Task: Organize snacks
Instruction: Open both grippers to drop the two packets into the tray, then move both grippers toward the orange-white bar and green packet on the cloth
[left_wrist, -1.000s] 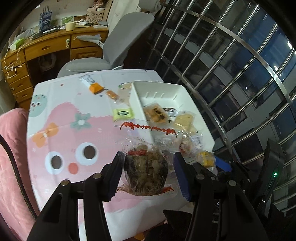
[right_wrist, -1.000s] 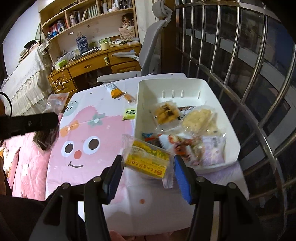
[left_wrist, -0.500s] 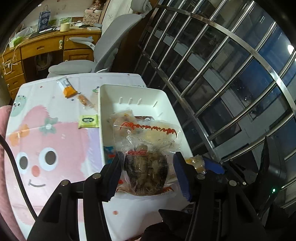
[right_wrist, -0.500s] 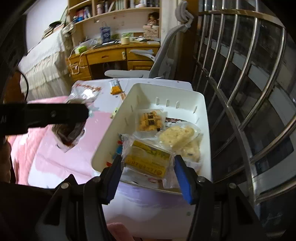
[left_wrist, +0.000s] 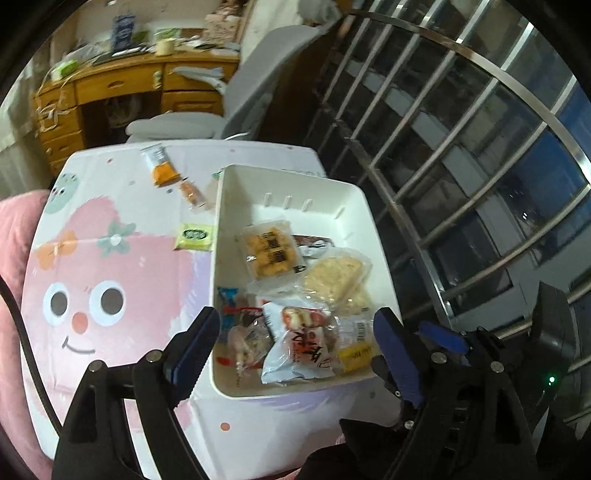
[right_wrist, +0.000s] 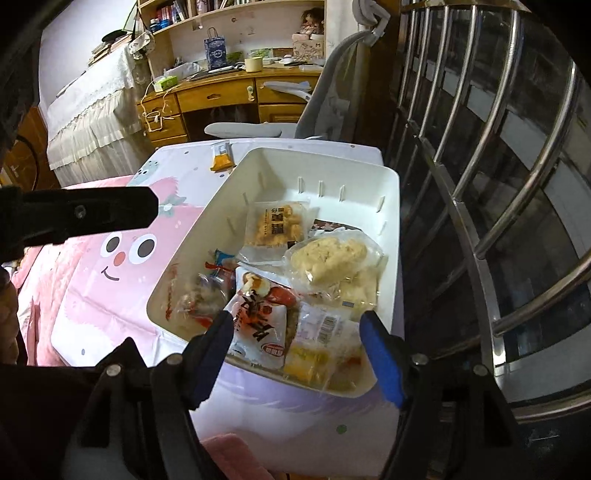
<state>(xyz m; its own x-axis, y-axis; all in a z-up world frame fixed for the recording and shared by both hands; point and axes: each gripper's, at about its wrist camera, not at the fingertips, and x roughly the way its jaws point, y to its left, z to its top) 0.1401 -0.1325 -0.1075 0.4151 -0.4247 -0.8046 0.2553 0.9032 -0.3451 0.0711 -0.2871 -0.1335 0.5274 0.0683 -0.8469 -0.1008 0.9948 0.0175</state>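
A white bin (left_wrist: 369, 206) (right_wrist: 391, 206) on the cartoon tablecloth holds several snack packs. My left gripper (left_wrist: 297, 343) is open and empty above the bin's near end. The clear bag of brown snacks (left_wrist: 245, 341) (right_wrist: 195, 301) lies in the bin's near left corner. My right gripper (right_wrist: 297, 343) is open and empty over the near edge; the yellow pack (right_wrist: 306, 360) (left_wrist: 354, 354) lies in the near right corner. Three snacks stay on the table left of the bin: an orange pack (left_wrist: 160, 168) (right_wrist: 221, 157), a small orange pack (left_wrist: 190, 192) and a green-yellow pack (left_wrist: 195, 236).
A metal window grille (left_wrist: 461, 147) runs close along the bin's right side. A grey office chair (left_wrist: 207, 118) and wooden desk (left_wrist: 122, 85) stand behind the table. A pink cushion (left_wrist: 14, 236) lies at the left. The left gripper's arm (right_wrist: 77, 216) crosses the right wrist view.
Both grippers have opened. The clear brown-snack bag has dropped from the left one into the bin, and the yellow pack has dropped from the right one into the bin.
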